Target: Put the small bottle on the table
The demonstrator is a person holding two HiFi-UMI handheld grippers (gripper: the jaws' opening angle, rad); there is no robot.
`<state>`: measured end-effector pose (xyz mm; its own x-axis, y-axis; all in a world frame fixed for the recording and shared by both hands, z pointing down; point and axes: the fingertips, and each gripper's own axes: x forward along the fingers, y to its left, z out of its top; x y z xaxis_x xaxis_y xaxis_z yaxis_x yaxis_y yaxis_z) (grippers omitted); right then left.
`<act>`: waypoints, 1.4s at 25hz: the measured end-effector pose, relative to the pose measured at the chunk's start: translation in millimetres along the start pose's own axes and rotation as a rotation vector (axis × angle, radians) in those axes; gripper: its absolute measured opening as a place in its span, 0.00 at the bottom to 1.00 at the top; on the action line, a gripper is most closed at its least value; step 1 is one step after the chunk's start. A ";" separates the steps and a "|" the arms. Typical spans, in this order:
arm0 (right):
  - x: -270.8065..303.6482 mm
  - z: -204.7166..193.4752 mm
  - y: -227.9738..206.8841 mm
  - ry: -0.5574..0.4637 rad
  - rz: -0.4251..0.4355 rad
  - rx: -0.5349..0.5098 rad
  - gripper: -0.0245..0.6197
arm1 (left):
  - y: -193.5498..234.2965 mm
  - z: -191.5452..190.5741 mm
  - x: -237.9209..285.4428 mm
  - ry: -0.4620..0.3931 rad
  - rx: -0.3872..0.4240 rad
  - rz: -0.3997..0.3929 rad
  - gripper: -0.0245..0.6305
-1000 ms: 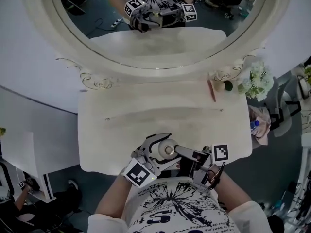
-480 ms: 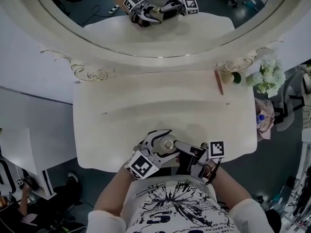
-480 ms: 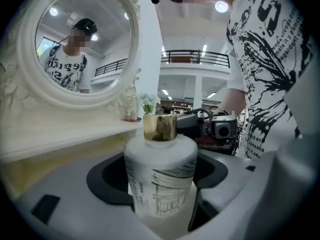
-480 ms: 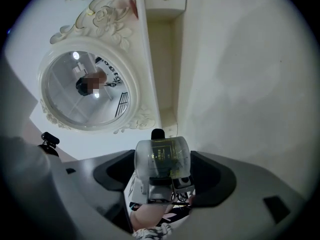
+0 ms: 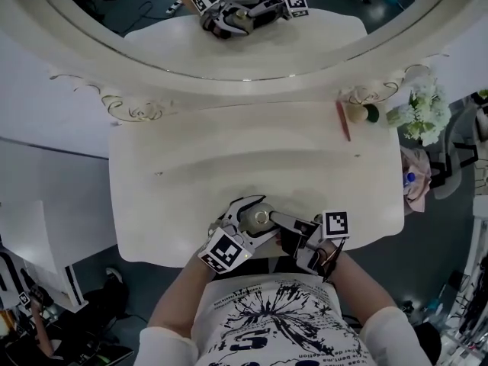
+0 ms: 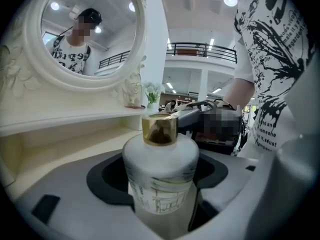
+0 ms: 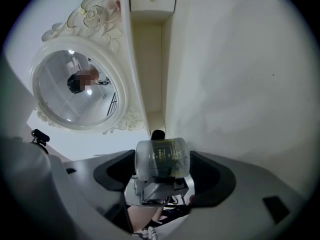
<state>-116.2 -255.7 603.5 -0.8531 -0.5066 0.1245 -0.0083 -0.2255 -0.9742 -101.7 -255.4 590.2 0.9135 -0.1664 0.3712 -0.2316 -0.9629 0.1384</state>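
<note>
We find the small bottle (image 6: 159, 174) upright in the left gripper's (image 5: 247, 223) fingers; the right gripper's (image 7: 162, 167) fingers grip it too, presumably steadying it above the surface (image 5: 229, 158).

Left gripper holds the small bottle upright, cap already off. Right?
Not quite: the cap is on. The left gripper view shows a gold cap on the small bottle. The rest holds: the left gripper holds it upright between its jaws.
</note>
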 end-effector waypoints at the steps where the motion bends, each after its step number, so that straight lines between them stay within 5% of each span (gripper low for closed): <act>1: -0.6 1.3 -1.3 -0.007 -0.006 0.001 0.58 | 0.8 -1.2 1.3 0.006 -0.001 0.002 0.57; 8: -10.7 12.3 -8.2 -0.035 -0.078 -0.082 0.57 | 0.5 -11.4 12.4 0.078 0.048 -0.011 0.57; 21: -11.9 10.2 -1.5 0.009 -0.114 -0.152 0.36 | -3.8 -21.7 16.8 0.143 0.101 -0.010 0.57; 26: -17.2 3.3 -10.3 0.034 -0.229 -0.179 0.36 | -8.8 -25.6 17.7 0.172 0.097 -0.026 0.57; 32: -15.7 1.2 -3.0 -0.002 -0.214 -0.169 0.33 | -7.3 -16.5 13.4 0.156 0.064 0.050 0.57; 35: -24.5 4.1 0.0 -0.029 -0.257 -0.209 0.23 | -5.6 -0.5 4.5 0.089 0.063 0.118 0.57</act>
<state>-93.2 -246.6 601.3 -0.7939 -0.4793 0.3741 -0.3312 -0.1750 -0.9272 -96.4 -250.7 591.6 0.8470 -0.2625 0.4622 -0.3119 -0.9496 0.0323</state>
